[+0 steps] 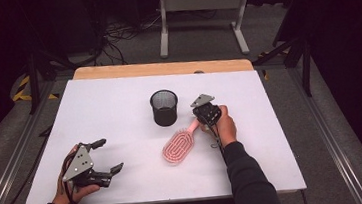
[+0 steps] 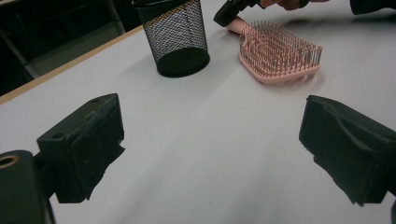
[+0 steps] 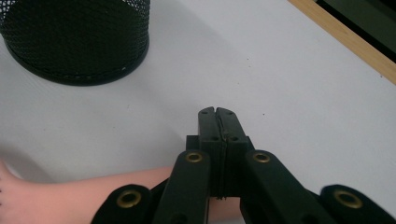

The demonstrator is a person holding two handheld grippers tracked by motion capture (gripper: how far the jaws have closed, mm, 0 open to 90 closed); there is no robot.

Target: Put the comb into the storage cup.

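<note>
Right hand-held gripper (image 1: 202, 123), jaws clenched together, presses down at the handle of a pink hairbrush (image 1: 178, 145) lying beside a black mesh cup (image 1: 164, 107) on the table (image 1: 118, 98); left hand-held gripper (image 1: 109, 156) rests released.

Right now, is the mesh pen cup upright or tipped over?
Upright: the mesh pen cup stands on its base on the white table, open mouth facing up.

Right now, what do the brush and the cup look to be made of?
Brush: likely pink plastic with a smooth matte look, moulded in one piece with rows of thin bristle pins. Cup: probably black wire mesh, since you can see through its fine grid walls, with a solid dark rim and base.
</note>
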